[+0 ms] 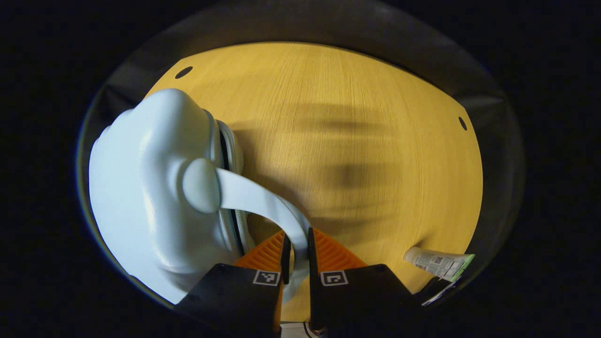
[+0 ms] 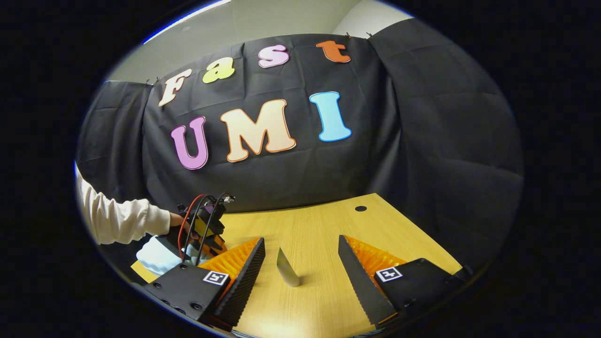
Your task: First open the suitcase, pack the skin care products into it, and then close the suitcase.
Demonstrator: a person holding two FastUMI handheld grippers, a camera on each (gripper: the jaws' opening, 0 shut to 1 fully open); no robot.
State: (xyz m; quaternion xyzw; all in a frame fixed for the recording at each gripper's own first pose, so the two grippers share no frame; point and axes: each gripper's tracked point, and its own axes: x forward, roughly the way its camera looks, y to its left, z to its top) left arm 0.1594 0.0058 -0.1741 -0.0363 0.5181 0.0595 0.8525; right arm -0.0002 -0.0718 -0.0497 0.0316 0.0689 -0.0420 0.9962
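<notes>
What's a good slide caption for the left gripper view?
Left gripper shut on the pale-blue suitcase's handle, tube lying nearby on the table.

This is a staged recording booth rather than a lived-in home. Black cloth [image 2: 422,141] is clipped up as a backdrop around a plain wood-grain desk [image 2: 319,225] with round cable holes [image 2: 360,208], and a bare pale wall [image 2: 263,23] shows above the cloth. At the far left, a person's white sleeve [image 2: 117,218] reaches in with a wired hand-held gripper [image 2: 206,227] bearing printed square markers.
</notes>
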